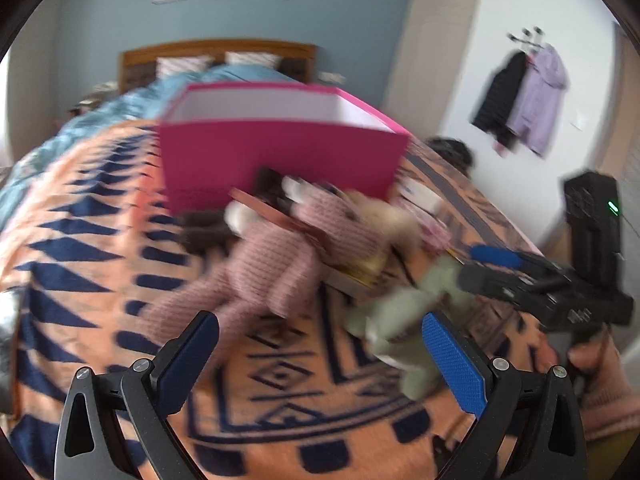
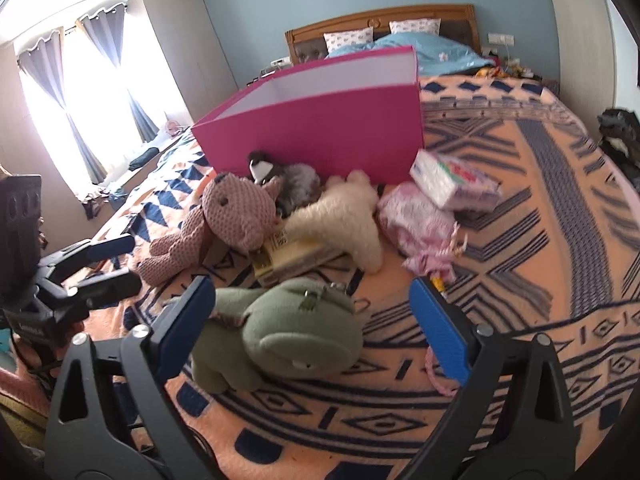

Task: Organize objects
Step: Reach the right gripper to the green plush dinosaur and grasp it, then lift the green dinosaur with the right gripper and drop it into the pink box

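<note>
An open pink box stands on the patterned blanket, seen too in the blurred left wrist view as the box. In front of it lie a pink knitted bunny, a white plush, a grey plush and a yellow book. A green plush lies between the fingers of my right gripper, which is open with its pads apart from it. My left gripper is open over the blanket, just short of the bunny and left of the green plush.
A pink cloth bag and a tissue pack lie right of the toys. A blue quilt and pillows lie by the headboard. Curtained windows are on the left, and coats hang on the right wall.
</note>
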The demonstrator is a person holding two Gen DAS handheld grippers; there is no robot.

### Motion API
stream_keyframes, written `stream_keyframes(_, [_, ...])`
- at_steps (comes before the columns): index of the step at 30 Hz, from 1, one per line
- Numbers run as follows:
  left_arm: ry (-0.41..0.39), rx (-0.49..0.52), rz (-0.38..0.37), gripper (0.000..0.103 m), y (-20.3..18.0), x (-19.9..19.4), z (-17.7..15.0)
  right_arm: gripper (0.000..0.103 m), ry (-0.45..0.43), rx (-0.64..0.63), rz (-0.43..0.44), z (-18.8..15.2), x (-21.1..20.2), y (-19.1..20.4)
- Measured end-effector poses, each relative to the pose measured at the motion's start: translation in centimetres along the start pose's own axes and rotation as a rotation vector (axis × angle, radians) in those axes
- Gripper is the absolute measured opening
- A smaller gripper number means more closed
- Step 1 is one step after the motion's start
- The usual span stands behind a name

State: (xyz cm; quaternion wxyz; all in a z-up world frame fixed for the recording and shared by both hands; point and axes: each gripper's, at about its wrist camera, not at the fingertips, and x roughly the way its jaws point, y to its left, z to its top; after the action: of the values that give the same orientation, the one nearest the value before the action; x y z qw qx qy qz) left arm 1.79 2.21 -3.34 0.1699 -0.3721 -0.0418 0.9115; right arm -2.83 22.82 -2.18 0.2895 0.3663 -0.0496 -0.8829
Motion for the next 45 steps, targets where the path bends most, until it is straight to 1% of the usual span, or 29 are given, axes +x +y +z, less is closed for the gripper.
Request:
stream_keyframes(3, [0.040,0.037,-0.041,0.103,-1.1,0.9,-0.5,0.097,0.022,-0.005,0.011,-0.3,0.6,0.0])
stream_keyframes(6, [0.078,0.040,-0.077,0.103,-1.7,1.7,-0.8,0.087,0.046,0.016,0.046,-0.5,1.2,-0.4])
stream_keyframes(8, [0.100,0.039,-0.102,0.100,-2.0,2.2,-0.9,0.078,0.068,0.039,0.080,-0.7,1.7,-0.8])
stream_keyframes(9, [0.109,0.037,-0.110,0.097,-2.1,2.4,-0.9,0.076,0.070,0.051,0.099,-0.8,1.7,-0.9])
stream_keyframes(10, [0.119,0.032,-0.124,0.090,-2.1,2.6,-0.9,0.072,0.066,0.060,0.116,-0.9,1.6,-1.0])
stream_keyframes(11, [0.126,0.025,-0.139,0.084,-2.1,2.7,-0.9,0.069,0.063,0.058,0.112,-0.9,1.5,-1.1])
stream_keyframes(12, [0.131,0.021,-0.151,0.074,-2.2,2.8,-1.1,0.068,0.061,0.057,0.115,-1.0,1.4,-1.2])
stream_keyframes(13, [0.145,0.013,-0.166,0.067,-2.1,3.0,-1.1,0.067,0.060,0.060,0.121,-1.0,1.4,-1.3])
stream_keyframes(14, [0.155,0.007,-0.174,0.065,-2.0,3.2,-1.1,0.066,0.057,0.065,0.127,-1.1,1.2,-1.4])
stream_keyframes(15, [0.166,-0.005,-0.198,0.059,-1.8,3.4,-1.2,0.065,0.058,0.066,0.129,-1.1,1.2,-1.5])
stream_keyframes(16, [0.175,-0.020,-0.232,0.051,-1.7,3.5,-1.2,0.065,0.059,0.066,0.130,-1.1,1.2,-1.5])
stream_keyframes(17, [0.181,-0.030,-0.260,0.047,-1.8,3.5,-1.2,0.064,0.056,0.068,0.134,-1.1,1.0,-1.5])
stream_keyframes(20, [0.169,0.001,-0.245,0.047,-2.5,3.2,-1.1,0.064,0.048,0.064,0.129,-0.9,0.6,-1.3])
stream_keyframes(26, [0.127,0.027,-0.256,0.047,-3.0,1.7,0.1,0.064,0.020,0.029,0.120,0.3,-0.5,-0.4])
stream_keyframes(30, [0.083,0.042,-0.258,0.047,-2.9,0.4,1.3,0.064,-0.019,0.006,0.129,1.5,-1.6,0.3])
stream_keyframes(37, [-0.015,0.060,-0.242,0.047,-2.4,-2.2,5.0,0.064,-0.092,-0.018,0.171,4.5,-2.9,1.3])
stream_keyframes(45, [-0.110,0.093,-0.181,0.048,-1.5,-3.6,10.1,0.064,-0.177,-0.098,0.192,10.0,-2.8,2.7])
